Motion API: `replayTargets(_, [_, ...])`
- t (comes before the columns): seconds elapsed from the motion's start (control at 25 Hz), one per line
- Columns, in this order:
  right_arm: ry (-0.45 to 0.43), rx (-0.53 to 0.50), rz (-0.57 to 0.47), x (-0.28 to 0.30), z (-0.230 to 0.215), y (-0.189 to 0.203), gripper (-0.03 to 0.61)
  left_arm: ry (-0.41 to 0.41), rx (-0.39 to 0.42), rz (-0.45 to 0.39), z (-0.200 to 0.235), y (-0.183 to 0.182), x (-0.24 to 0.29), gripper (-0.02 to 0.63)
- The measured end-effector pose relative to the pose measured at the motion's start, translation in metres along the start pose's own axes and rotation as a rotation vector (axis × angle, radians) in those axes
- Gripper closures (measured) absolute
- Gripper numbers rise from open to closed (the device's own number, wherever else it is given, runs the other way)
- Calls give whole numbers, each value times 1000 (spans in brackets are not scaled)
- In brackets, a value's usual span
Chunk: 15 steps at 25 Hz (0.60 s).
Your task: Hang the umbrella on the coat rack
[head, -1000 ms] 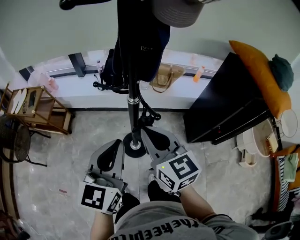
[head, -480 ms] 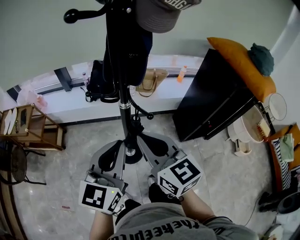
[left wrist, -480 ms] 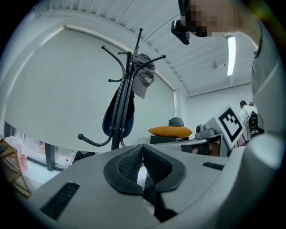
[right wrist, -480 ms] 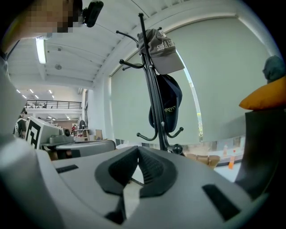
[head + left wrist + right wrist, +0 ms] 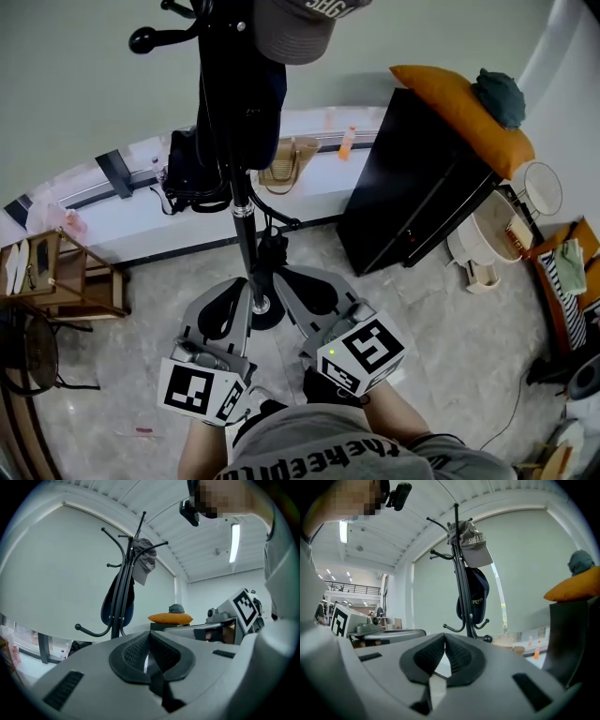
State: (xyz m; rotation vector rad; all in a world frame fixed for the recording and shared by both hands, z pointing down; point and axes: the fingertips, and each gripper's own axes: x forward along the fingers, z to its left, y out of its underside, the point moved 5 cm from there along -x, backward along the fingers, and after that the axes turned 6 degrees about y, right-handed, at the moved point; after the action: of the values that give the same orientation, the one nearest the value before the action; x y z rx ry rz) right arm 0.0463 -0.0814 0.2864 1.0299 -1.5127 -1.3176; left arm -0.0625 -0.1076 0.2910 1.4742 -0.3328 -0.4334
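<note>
The head view's top edge cuts off the coat rack (image 5: 247, 248) and the grey cap (image 5: 291, 28) hung on it. My left gripper (image 5: 236, 287) and right gripper (image 5: 281, 277) hide part of the rack's base.

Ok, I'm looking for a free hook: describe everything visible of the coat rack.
The coat rack is a slim black pole, metal by its look, upright on a round base near the wall. Curved ball-tipped hooks branch out high and low. A grey cap and a dark cap hang up top; the lower hooks look bare.
</note>
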Motion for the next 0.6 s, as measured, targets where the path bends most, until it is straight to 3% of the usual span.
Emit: replayTargets(0.6, [42, -28, -35, -11, 12, -9, 566, 50, 15, -17, -2, -5, -5, 598])
